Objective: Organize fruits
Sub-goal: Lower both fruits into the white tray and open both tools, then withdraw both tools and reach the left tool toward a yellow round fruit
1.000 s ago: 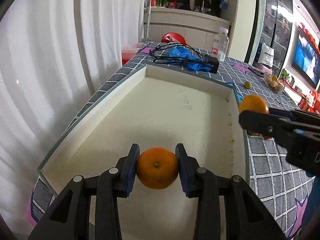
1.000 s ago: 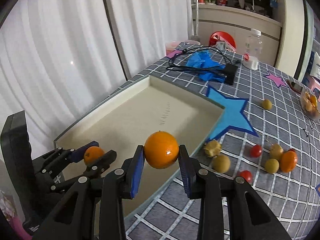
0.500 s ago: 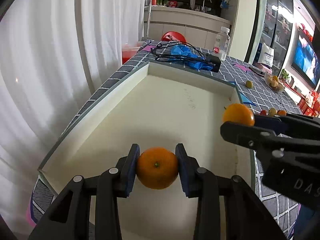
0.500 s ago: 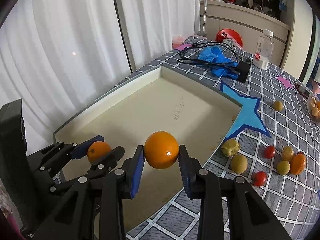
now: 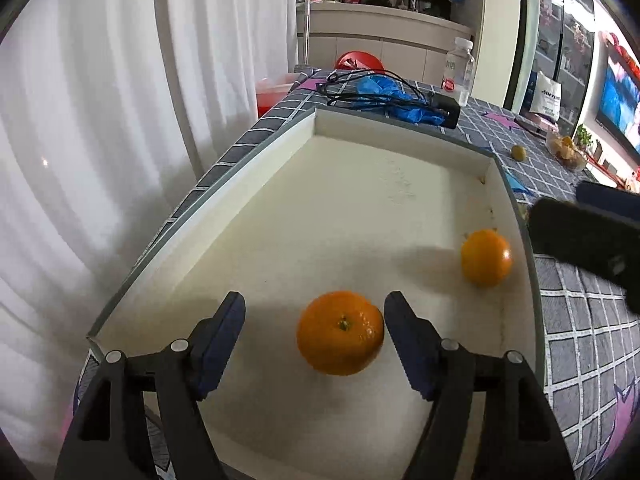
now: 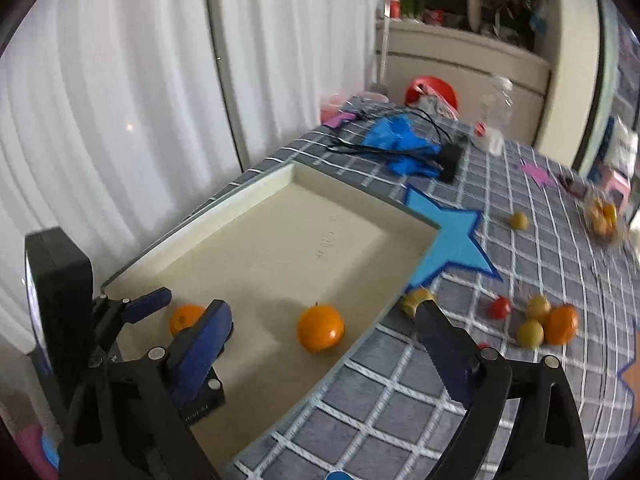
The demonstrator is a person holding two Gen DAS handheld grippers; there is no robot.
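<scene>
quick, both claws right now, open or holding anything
left claw: opening, mandarin between the jaws, no longer gripped
right claw: opening, holding nothing, orange lies in the tray

White curtain (image 5: 100, 128), blue cloth (image 6: 400, 140) under black cables (image 5: 372, 92), clear bottle (image 5: 458, 70), red stool (image 6: 432, 88)

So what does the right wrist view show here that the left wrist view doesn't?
Only the right wrist view shows the loose fruit cluster on the checked tablecloth, the big blue star, and the whole left gripper.

Only the left wrist view shows the TV screen and the stem end of the nearer orange.

Both show the cream tray, both oranges lying free in it, including the farther orange, the blue cloth with cables, the water bottle, and both grippers' jaws opening.
</scene>
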